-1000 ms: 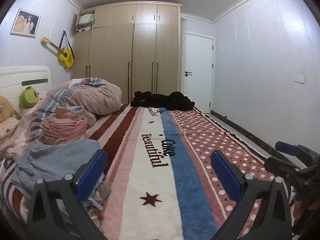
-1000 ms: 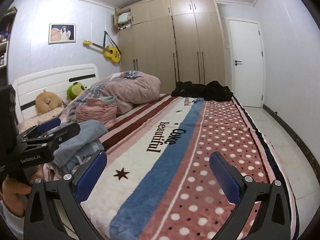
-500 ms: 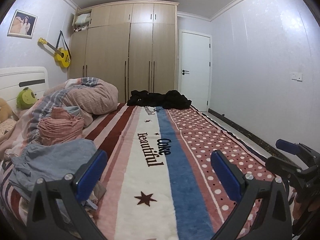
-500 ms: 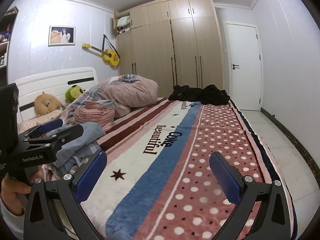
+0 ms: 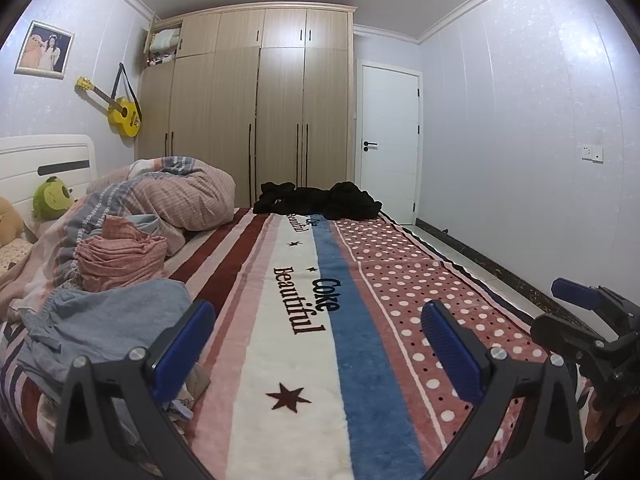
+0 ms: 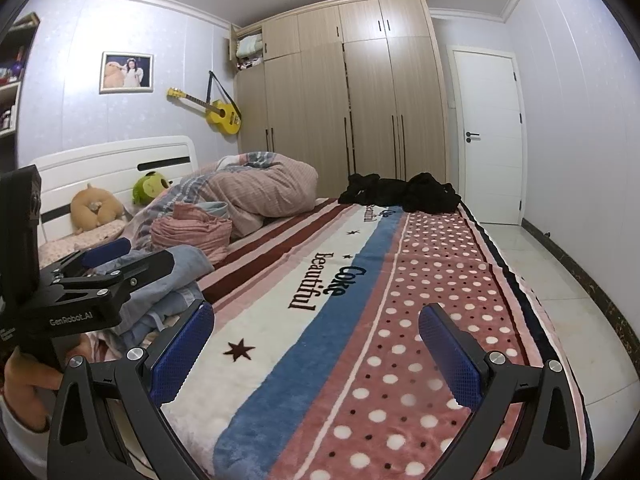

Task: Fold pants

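A crumpled black garment (image 5: 316, 200) lies at the far end of the striped and dotted bed blanket (image 5: 304, 312); it also shows in the right wrist view (image 6: 400, 194). Grey-blue clothing (image 5: 96, 324) lies bunched at the near left, with folded pink cloth (image 5: 120, 258) behind it. My left gripper (image 5: 318, 348) is open and empty above the near part of the bed. My right gripper (image 6: 316, 344) is open and empty, to the right of the left one, which shows in the right wrist view (image 6: 108, 268).
A rolled quilt (image 5: 180, 196) and plush toys (image 6: 120, 200) lie by the headboard at left. A wardrobe (image 5: 260, 112) and a white door (image 5: 388, 144) stand behind the bed. Tiled floor (image 6: 560, 300) runs along the bed's right side.
Both grippers have risen a little and tilted, so the bed sits lower in view. Both stay open and empty.
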The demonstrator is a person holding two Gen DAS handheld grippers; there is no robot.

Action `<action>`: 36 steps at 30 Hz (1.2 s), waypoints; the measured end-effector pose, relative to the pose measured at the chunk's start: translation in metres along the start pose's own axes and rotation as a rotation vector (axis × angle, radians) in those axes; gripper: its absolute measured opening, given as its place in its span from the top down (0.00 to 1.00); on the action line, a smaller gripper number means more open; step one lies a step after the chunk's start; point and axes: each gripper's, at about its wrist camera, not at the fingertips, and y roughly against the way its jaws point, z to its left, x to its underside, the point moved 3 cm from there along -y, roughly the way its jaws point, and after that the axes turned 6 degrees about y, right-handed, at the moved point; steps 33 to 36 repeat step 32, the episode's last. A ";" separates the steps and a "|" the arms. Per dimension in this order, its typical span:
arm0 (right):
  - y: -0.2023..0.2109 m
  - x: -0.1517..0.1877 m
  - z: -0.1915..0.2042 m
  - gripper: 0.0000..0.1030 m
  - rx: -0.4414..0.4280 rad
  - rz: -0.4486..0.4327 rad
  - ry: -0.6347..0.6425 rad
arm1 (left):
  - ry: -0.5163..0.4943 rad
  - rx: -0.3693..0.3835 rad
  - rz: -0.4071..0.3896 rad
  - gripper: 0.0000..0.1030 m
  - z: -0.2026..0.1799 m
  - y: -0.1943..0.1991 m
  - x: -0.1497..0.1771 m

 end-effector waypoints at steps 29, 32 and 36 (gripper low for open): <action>0.002 0.000 0.000 0.01 -0.002 -0.001 -0.004 | 0.003 -0.007 -0.009 0.01 0.000 0.003 -0.002; 0.002 0.000 0.000 0.01 -0.002 0.001 -0.006 | 0.001 -0.008 -0.010 0.01 0.000 0.003 -0.002; 0.002 0.000 0.000 0.01 -0.002 0.001 -0.006 | 0.001 -0.008 -0.010 0.01 0.000 0.003 -0.002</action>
